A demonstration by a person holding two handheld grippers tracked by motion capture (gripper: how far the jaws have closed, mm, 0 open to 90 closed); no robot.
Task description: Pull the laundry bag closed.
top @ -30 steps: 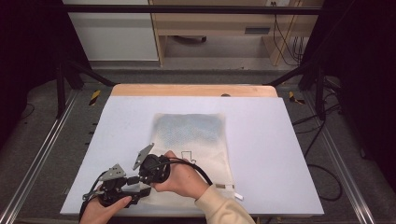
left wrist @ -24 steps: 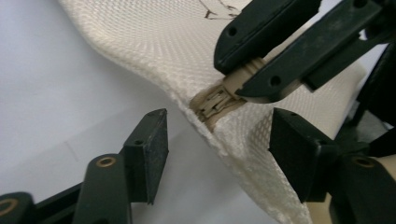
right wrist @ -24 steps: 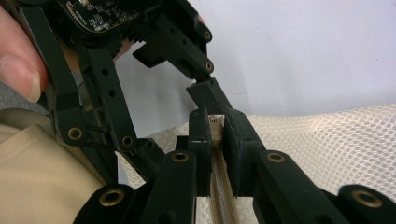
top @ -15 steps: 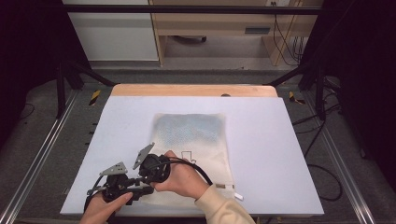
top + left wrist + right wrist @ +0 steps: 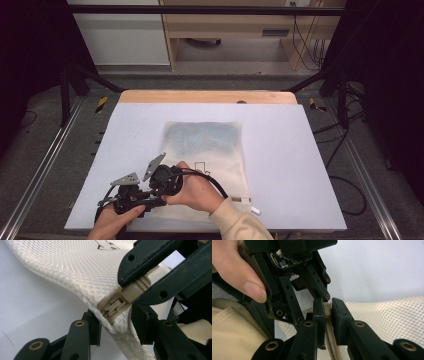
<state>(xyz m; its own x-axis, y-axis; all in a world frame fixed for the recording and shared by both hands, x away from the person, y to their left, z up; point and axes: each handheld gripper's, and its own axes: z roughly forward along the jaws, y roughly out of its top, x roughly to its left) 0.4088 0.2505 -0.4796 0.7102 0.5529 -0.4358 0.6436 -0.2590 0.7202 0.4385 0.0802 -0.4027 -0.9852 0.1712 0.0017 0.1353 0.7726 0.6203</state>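
Mesh laundry bag [image 5: 207, 160] lies flat on the white desk [image 5: 300, 165], near-centre, its near-left corner at the two hands. High view: both tongs meet at that corner, left tongs [image 5: 131, 197] just left of right tongs [image 5: 165, 181], each with a grey three-cornered plate on top; jaw state can't be read from up there. A bluish patch shows through the far half of the bag, and a small black outline mark is printed on its middle, too small to read. Right gripper view: right tongs [image 5: 327, 312] are clamped together on the beige zipper [image 5: 329, 340] end, the tape running down between the jaws; the left tongs' body with a bare circuit board sits just behind, a thumb on it, cream sleeve [image 5: 234, 330] at lower left. Left gripper view: the zipper slider [image 5: 117, 305] sits at the bag's raised corner, gripped from the upper right by the right tongs' jaws; left tongs [image 5: 115, 325] straddle the mesh edge below the slider, jaws have just been closing, with the cloth between them but gaps to both pads still visible. Dark print at the top edge is cut off, unreadable.
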